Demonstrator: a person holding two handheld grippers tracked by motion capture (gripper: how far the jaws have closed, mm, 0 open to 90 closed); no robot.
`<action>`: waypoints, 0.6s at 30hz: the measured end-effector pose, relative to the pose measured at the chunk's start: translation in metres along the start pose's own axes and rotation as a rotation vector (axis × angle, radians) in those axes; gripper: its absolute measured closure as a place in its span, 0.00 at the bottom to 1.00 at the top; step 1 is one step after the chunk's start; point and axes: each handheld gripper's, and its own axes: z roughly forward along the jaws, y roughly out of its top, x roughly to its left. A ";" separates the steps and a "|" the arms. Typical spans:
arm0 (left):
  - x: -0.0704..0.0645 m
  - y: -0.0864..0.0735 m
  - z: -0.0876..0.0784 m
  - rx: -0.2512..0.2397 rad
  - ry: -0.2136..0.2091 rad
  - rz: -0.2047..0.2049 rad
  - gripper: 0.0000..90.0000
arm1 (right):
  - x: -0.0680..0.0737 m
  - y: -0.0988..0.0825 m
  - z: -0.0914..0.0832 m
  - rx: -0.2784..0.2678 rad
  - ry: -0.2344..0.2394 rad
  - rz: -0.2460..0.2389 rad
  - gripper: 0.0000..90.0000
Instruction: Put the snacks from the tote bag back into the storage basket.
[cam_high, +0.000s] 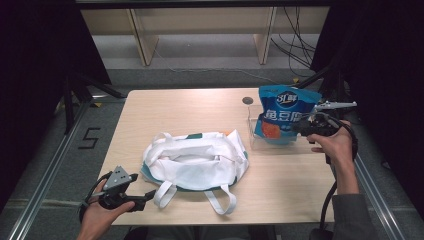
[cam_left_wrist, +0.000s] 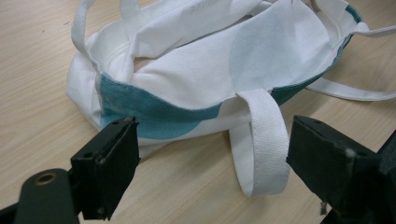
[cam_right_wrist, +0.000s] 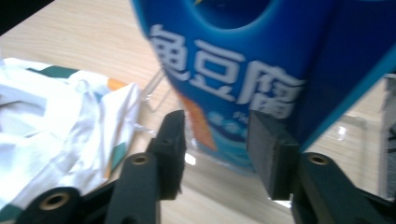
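Observation:
A white tote bag (cam_high: 195, 160) (cam_left_wrist: 210, 60) with teal patches lies slumped and open at the middle of the wooden table (cam_high: 170, 107). My left gripper (cam_high: 147, 196) (cam_left_wrist: 217, 154) is open at the front left, with its jaws on either side of one white handle strap (cam_left_wrist: 261, 140) and not touching it. At the right, a blue snack bag (cam_high: 285, 107) (cam_right_wrist: 243, 56) stands tilted in a clear plastic box (cam_high: 255, 142) (cam_right_wrist: 154, 93). My right gripper (cam_high: 295, 129) (cam_right_wrist: 217, 135) is shut on the snack bag's lower part. The tote bag (cam_right_wrist: 56, 121) lies to its left.
A dark round grommet (cam_high: 247, 100) sits in the tabletop behind the box. Wooden shelf legs (cam_high: 142, 40) and loose cables (cam_high: 295, 45) are on the floor beyond the table. The table's front edge runs close below the tote's handles.

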 end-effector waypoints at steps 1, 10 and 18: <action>0.000 0.000 0.000 -0.002 -0.001 -0.003 0.18 | 0.004 -0.002 0.001 -0.006 0.028 0.033 0.60; 0.001 0.000 0.000 0.004 0.002 -0.001 0.18 | 0.031 0.002 0.016 -0.003 0.121 0.000 0.54; 0.000 0.001 -0.001 0.004 0.003 0.004 0.18 | 0.053 0.000 0.029 -0.010 0.152 -0.083 0.50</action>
